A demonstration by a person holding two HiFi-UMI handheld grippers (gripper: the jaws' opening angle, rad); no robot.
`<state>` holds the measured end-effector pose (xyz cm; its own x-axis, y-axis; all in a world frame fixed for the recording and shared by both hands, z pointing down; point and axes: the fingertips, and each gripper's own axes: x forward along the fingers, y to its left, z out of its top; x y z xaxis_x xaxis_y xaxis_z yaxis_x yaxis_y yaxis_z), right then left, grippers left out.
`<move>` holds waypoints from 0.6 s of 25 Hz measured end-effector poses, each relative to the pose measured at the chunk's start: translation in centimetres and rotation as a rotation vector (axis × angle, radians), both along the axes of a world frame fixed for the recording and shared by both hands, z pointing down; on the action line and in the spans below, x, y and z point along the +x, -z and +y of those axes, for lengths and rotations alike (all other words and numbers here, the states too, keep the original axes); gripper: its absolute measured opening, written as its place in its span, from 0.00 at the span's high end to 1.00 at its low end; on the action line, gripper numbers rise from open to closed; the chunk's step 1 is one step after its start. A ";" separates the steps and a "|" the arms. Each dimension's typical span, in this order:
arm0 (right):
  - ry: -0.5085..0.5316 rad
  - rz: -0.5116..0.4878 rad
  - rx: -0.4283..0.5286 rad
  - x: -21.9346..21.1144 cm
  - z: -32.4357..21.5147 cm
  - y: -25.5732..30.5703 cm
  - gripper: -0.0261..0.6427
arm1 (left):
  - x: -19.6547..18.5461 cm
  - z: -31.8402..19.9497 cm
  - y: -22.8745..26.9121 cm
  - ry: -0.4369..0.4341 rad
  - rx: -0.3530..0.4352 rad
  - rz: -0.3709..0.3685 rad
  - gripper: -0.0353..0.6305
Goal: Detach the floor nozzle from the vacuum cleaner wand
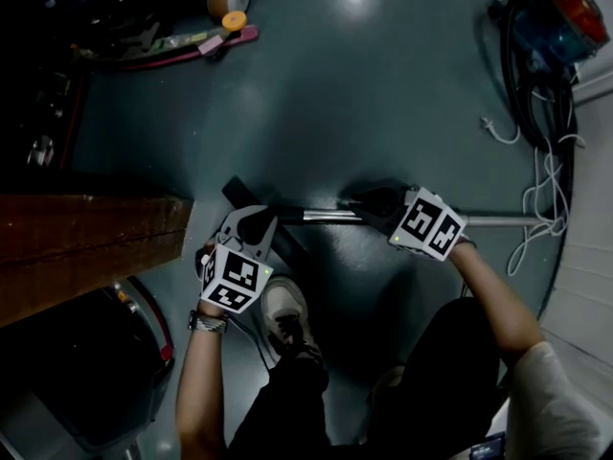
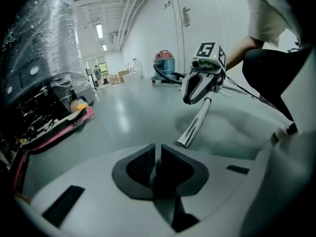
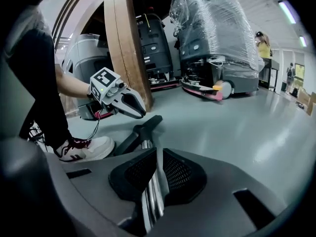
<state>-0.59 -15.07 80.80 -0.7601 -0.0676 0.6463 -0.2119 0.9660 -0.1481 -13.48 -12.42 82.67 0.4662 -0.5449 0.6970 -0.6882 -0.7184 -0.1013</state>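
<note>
On the grey floor (image 1: 383, 94), near the middle of the head view, the wand (image 1: 326, 217) is laid along the three-to-nine o'clock line. The floor nozzle (image 1: 290, 245) is joined at its nine o'clock end, so nothing is detached yet. The right gripper (image 1: 364, 204) is clamped on the chrome tube, which is seen pinched between its pads (image 3: 180, 169). The left gripper (image 1: 261, 223) is held just over the nozzle neck with its jaws drawn together. Nothing can be made out between them, though contact with the black neck is hard to judge in the dim light.

For a clean separation, the wand would best be kept pinned by the right gripper while the nozzle neck is taken by the left gripper close to the joint. The nozzle should then be drawn straight along the tube axis toward nine o'clock, probably with a slight twist. A sideways pull would likely bind the joint.

Room is limited on that side. A wooden beam (image 1: 86, 233) is set close by at nine o'clock, and the person's shoe (image 1: 284, 310) is planted just beside the nozzle at six o'clock. Open floor is offered toward twelve o'clock. Loose cables (image 1: 546, 190) and the vacuum body (image 1: 565, 12) are kept well apart, out at two to three o'clock.
</note>
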 end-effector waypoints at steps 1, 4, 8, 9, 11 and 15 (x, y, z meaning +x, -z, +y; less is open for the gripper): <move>0.012 0.007 -0.001 -0.2 0.2 -0.2 0.90 | 0.0 0.1 -0.3 -0.006 -0.007 -0.006 0.88; 0.049 0.018 -0.021 -0.9 1.0 -0.6 0.80 | 0.0 0.4 -1.1 -0.032 -0.035 -0.032 0.85; 0.090 0.055 -0.023 -1.1 1.6 -1.5 0.74 | 0.4 0.9 -2.2 -0.081 -0.083 -0.057 0.76; 0.099 0.069 -0.028 -1.0 1.8 -1.9 0.72 | 0.6 1.0 -2.5 -0.094 -0.097 -0.061 0.73; 0.118 0.102 -0.040 -0.7 2.1 -2.9 0.70 | 0.8 1.2 -3.1 -0.121 -0.126 -0.074 0.69; 0.142 0.158 -0.072 0.2 2.6 -4.9 0.67 | 1.0 1.4 -4.3 -0.178 -0.177 -0.109 0.62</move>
<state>-0.35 -12.46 85.75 -0.6476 0.0834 0.7574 -0.1010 0.9758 -0.1938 -12.44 -11.00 86.93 0.4607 -0.3262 0.8254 -0.5417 -0.8401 -0.0297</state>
